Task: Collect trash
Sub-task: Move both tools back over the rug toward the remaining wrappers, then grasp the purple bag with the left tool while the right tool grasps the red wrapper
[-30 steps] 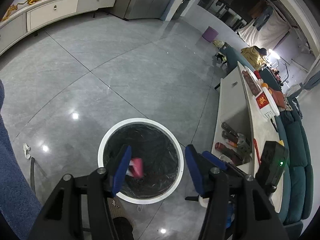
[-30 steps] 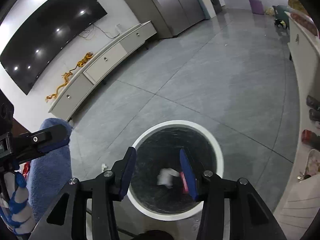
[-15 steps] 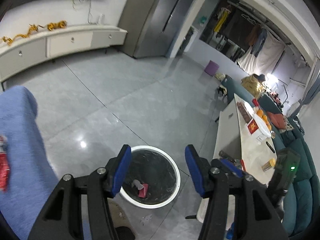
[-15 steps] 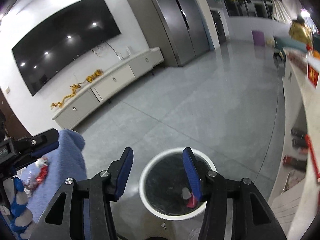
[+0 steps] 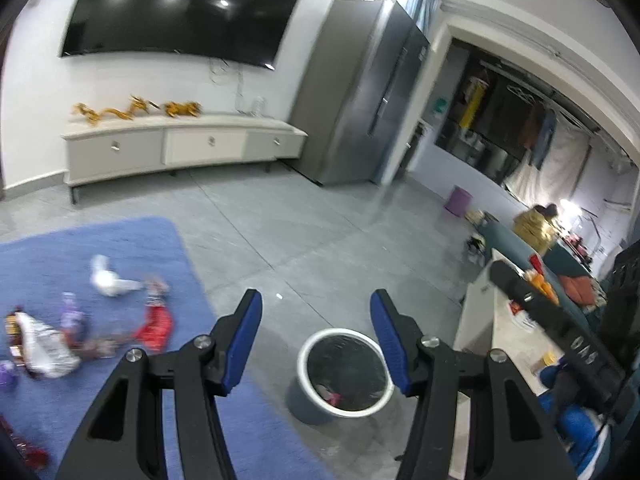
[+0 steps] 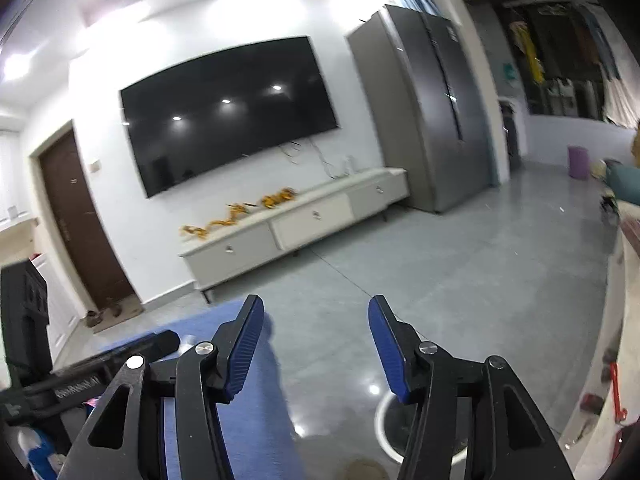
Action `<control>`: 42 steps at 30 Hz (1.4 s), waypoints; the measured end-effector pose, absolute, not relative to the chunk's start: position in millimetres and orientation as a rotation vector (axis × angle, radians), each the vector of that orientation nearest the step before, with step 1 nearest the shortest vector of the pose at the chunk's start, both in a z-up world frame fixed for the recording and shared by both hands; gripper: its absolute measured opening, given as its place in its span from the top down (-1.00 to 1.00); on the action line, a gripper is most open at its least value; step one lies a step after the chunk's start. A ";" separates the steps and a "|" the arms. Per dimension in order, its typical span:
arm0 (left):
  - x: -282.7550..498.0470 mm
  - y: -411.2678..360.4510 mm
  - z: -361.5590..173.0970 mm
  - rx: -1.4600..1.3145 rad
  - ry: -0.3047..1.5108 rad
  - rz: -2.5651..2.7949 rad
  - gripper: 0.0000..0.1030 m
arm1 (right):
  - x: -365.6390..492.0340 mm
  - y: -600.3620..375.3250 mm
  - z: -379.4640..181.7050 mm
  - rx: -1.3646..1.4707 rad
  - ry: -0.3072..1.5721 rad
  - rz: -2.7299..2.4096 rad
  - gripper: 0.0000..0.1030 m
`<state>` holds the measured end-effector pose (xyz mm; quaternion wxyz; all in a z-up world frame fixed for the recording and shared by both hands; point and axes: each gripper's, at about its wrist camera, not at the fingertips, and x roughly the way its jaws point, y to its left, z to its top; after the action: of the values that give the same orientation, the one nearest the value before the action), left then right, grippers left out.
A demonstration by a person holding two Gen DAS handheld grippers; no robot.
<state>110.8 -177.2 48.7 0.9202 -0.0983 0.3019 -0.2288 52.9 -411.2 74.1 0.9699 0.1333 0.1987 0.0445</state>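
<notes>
A white-rimmed trash bin (image 5: 344, 374) with a black liner stands on the grey floor; pink and white trash lies inside. My left gripper (image 5: 316, 336) is open and empty, raised above and behind the bin. Several pieces of trash lie on a blue rug (image 5: 132, 248) at the left: a white crumpled wad (image 5: 106, 280), a red wrapper (image 5: 154, 326) and a silver wrapper (image 5: 44, 346). My right gripper (image 6: 316, 346) is open and empty; the bin's rim (image 6: 380, 420) shows low behind its right finger.
A white TV cabinet (image 5: 180, 148) and a wall TV (image 5: 180, 12) stand at the far wall, beside a grey fridge (image 5: 356, 100). A long white table (image 5: 516, 340) with clutter and a teal sofa (image 5: 560, 264) are at the right. A brown door (image 6: 80, 224) is left.
Both grippers have lifted and tilted up away from the bin. The bin now looks smaller and lower. The rug with its trash has come into the left wrist view.
</notes>
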 end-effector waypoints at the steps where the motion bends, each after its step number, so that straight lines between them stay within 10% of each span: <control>1: 106.3 -165.4 51.9 -0.206 0.611 -0.457 -0.05 | 51.4 -404.6 77.9 0.265 0.396 0.102 -0.01; 20: 81.4 52.1 21.1 -0.234 0.605 -0.166 -0.05 | 91.9 -286.8 97.1 0.136 0.423 0.250 -0.07; 42: 137.6 160.3 -108.7 -0.276 0.974 -0.080 -0.04 | 216.7 -214.9 -46.5 0.101 0.774 0.323 -0.08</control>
<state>137.6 160.3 -108.7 0.8738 -0.1322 0.4663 -0.0385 216.7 -214.9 -46.5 0.9122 0.0491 0.3754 0.1566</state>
